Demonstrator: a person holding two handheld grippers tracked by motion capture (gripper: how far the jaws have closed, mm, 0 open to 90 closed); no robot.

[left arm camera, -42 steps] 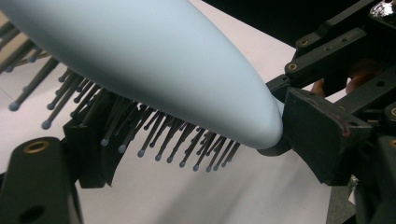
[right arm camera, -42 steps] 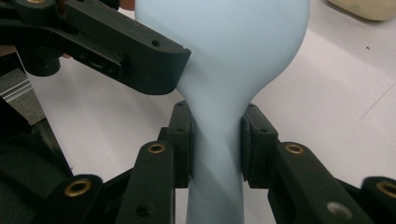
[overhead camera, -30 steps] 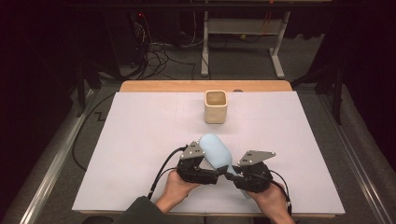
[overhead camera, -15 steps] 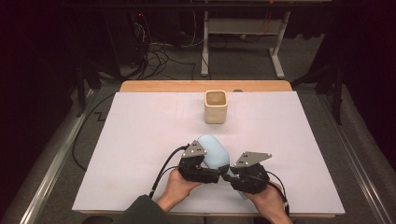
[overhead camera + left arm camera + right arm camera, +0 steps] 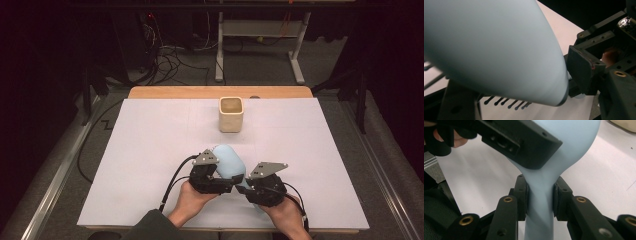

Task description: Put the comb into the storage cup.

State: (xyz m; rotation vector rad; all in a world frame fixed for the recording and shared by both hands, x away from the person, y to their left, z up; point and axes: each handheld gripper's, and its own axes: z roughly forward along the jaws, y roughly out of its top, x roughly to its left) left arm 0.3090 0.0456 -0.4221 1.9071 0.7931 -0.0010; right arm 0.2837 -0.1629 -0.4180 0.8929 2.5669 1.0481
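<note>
Centrally, toward the far edge of the white table covering (image 5: 150,150), a cream square-section cup (image 5: 231,114) stands upright with its mouth open; its interior looks tan and shadowed, and any contents cannot be made out. Nearer the person, a pale blue object with a wide rounded head and a narrow handle, resembling a silicone spoon or spatula (image 5: 229,161), is held between the two grippers just above the near part of the table, well apart from the cup. Its surface is smooth, matte and uniformly light blue, with no markings. In the right gripper view, the right gripper (image 5: 540,195) has its two padded jaws closed narrowly on the handle (image 5: 539,212), one pad touching each side, and the head widens beyond them. The left gripper (image 5: 212,177) sits against the head; in the left gripper view the blue head (image 5: 494,50) lies very close to the camera, and whether this gripper's jaws press on it cannot be determined. The left hand (image 5: 192,202) and the right hand (image 5: 285,215) each hold a gripper body from below.
</note>
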